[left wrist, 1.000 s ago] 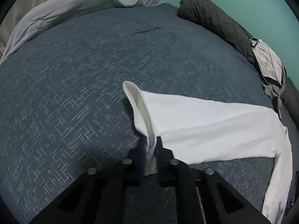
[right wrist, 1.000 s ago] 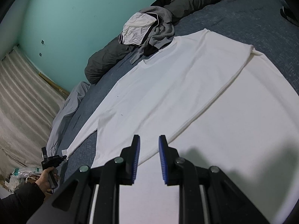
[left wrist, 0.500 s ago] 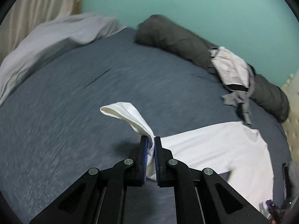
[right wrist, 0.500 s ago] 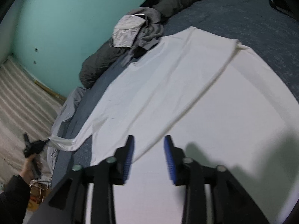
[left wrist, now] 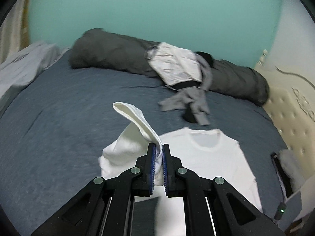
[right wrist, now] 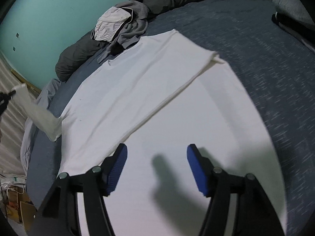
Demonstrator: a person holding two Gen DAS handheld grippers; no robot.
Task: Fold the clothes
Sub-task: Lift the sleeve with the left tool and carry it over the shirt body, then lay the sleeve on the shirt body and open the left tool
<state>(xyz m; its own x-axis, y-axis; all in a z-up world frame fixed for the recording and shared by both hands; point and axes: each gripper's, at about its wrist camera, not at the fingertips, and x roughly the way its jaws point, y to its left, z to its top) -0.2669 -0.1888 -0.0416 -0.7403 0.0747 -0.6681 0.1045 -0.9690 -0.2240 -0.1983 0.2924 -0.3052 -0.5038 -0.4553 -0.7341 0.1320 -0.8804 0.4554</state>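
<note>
pinching sleeve edge (left wrist: 137, 122), left claw (left wrist: 158, 153) — right claw (right wrist: 156, 153) gapes over white shirt (right wrist: 137, 90).

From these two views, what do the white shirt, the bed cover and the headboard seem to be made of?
White long-sleeved shirt: soft matte knit, probably cotton; its sleeve drapes limply from the shut left gripper.
Bed cover: blue-grey heathered woven or knit fabric, matte, with pale flecks.
Headboard: cream padded upholstery, maybe faux leather; button tufts and a slight sheen.
</note>
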